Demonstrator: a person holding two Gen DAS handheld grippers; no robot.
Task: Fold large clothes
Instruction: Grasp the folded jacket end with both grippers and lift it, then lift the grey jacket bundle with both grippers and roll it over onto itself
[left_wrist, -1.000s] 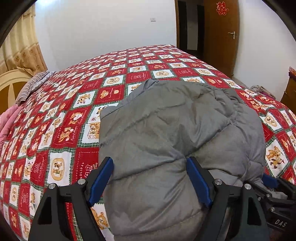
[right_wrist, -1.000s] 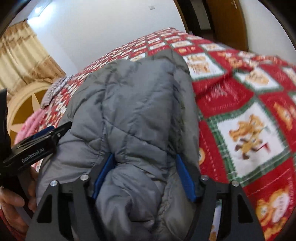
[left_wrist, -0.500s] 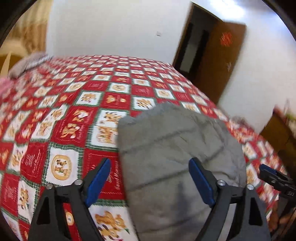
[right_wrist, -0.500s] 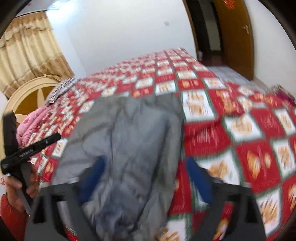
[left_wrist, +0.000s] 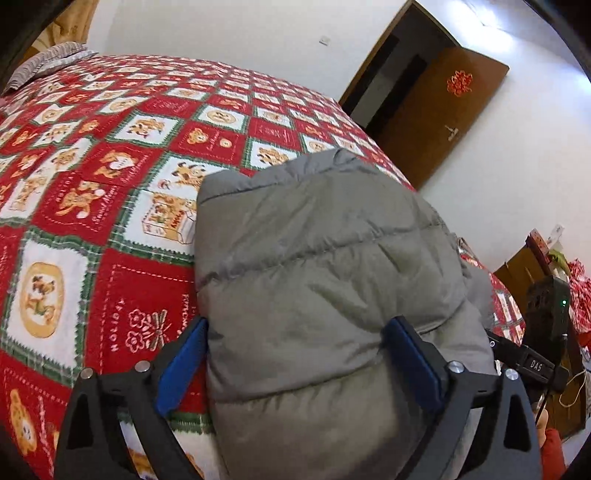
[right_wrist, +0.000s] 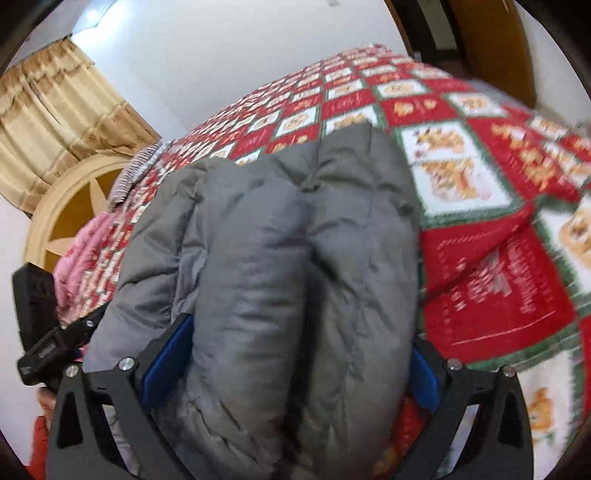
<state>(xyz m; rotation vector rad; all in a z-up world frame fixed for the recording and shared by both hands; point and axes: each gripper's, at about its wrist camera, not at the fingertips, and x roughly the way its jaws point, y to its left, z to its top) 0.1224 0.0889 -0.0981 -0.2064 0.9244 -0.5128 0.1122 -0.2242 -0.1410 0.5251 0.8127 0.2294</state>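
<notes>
Left wrist view: grey padded jacket (left_wrist: 325, 280), folded into a thick bundle, lay on a bed under a red-and-white bear-print quilt (left_wrist: 92, 206), filling the centre and lower half of the frame. Left gripper (left_wrist: 295, 369) at the bottom edge; its blue fingers (left_wrist: 181, 365) were spreading wider, the jacket's near end between them, the pads not visibly squeezing it. Brown door (left_wrist: 436, 110) at upper right.

Right wrist view: same jacket (right_wrist: 280, 280) at centre, two puffy rolls side by side. Right gripper (right_wrist: 291, 373) at bottom, fingers (right_wrist: 166, 365) spread wide either side of the bundle. Beige curtain (right_wrist: 59, 110) at upper left.
</notes>
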